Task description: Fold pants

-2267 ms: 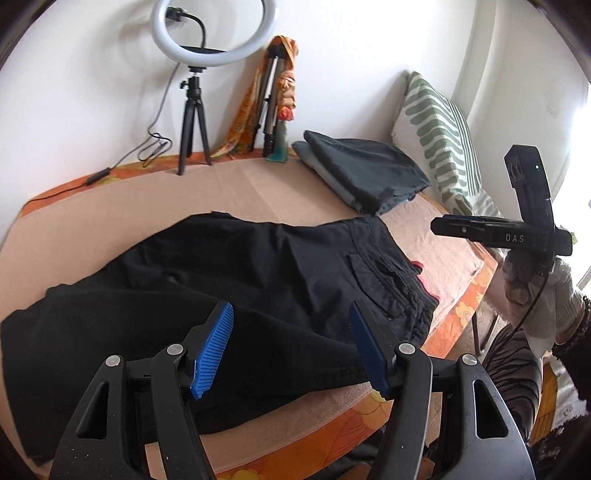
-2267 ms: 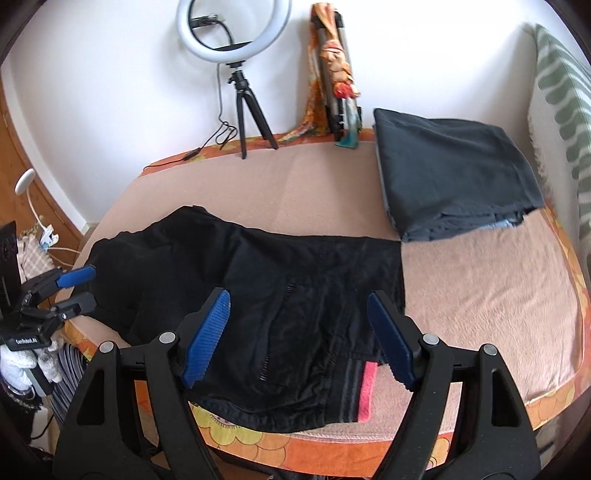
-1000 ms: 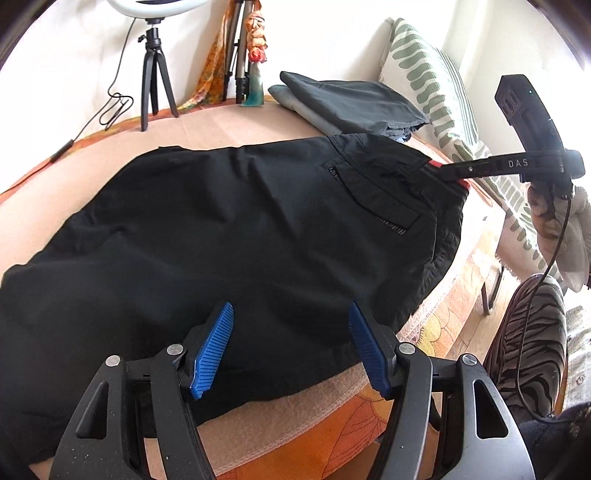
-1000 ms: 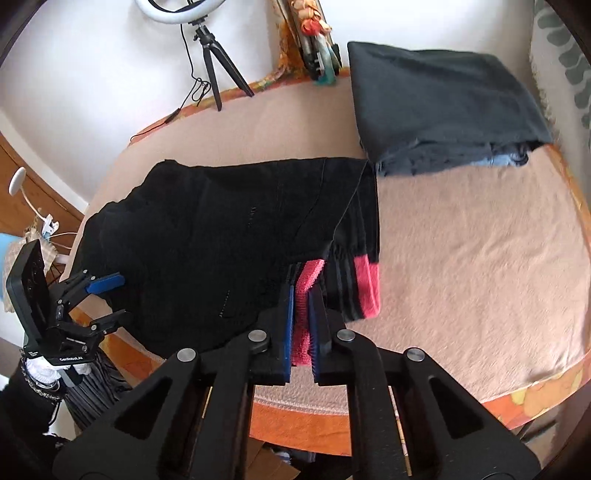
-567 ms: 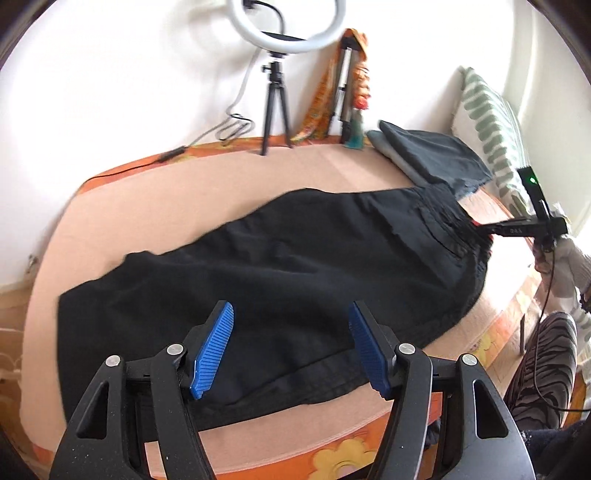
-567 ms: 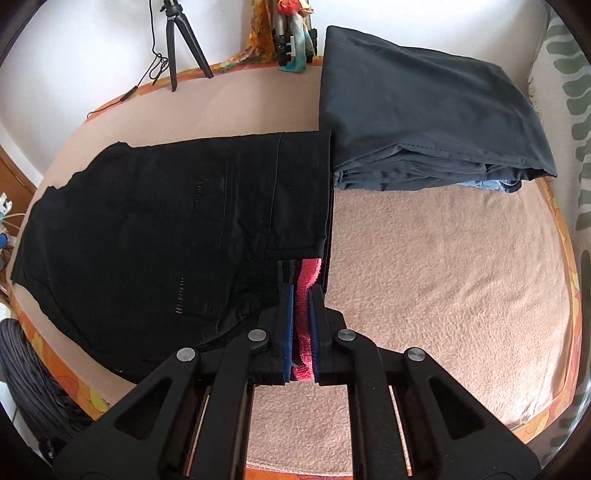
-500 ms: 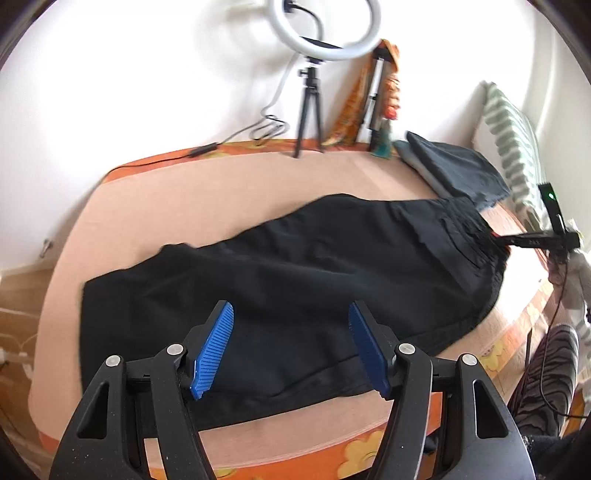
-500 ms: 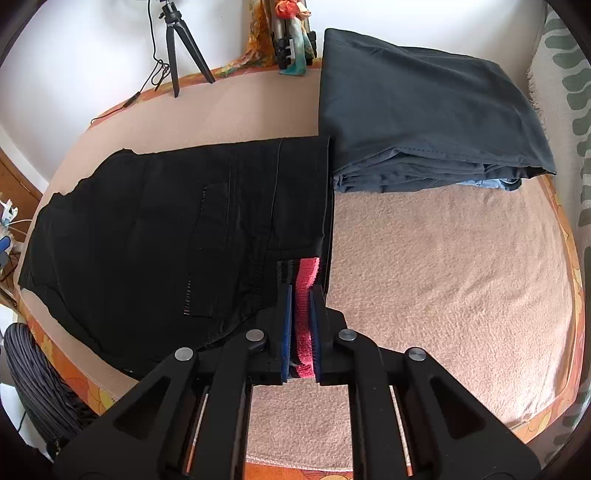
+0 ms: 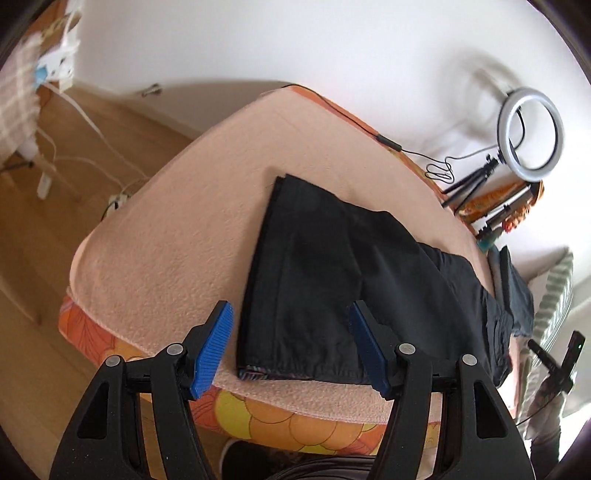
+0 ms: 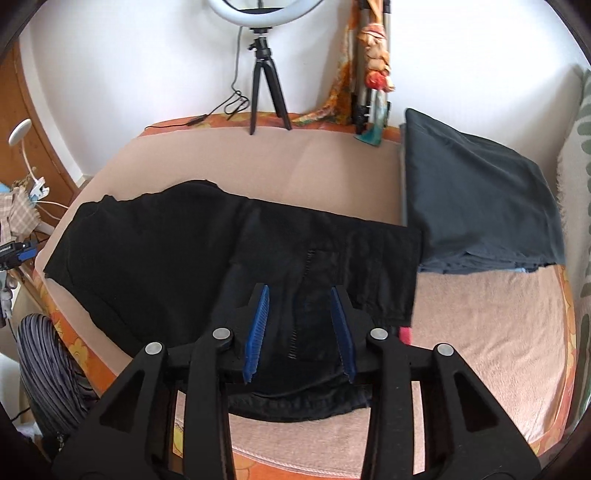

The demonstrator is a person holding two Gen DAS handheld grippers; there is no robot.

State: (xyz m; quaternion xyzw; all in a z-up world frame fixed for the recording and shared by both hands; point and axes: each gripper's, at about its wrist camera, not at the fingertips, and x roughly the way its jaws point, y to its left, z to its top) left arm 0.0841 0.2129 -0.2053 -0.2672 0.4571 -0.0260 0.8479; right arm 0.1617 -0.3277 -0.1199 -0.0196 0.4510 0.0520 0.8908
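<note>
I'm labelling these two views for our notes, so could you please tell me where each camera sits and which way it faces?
Left wrist: on the left gripper, open, looking down at the leg end of the black pants on the bed; the right gripper shows far right.
Right wrist: on the right gripper, jaws just opened above the pants' waist end; the folded grey clothes lie beyond.
Shared: pants, bed, ring light.

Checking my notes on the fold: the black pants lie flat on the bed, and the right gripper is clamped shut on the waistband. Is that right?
Not quite. The black pants do lie flat on the bed, but the right gripper is not clamped: its jaws have just been opening and the blue fingers stand apart over the waistband, as the right wrist view shows.
</note>
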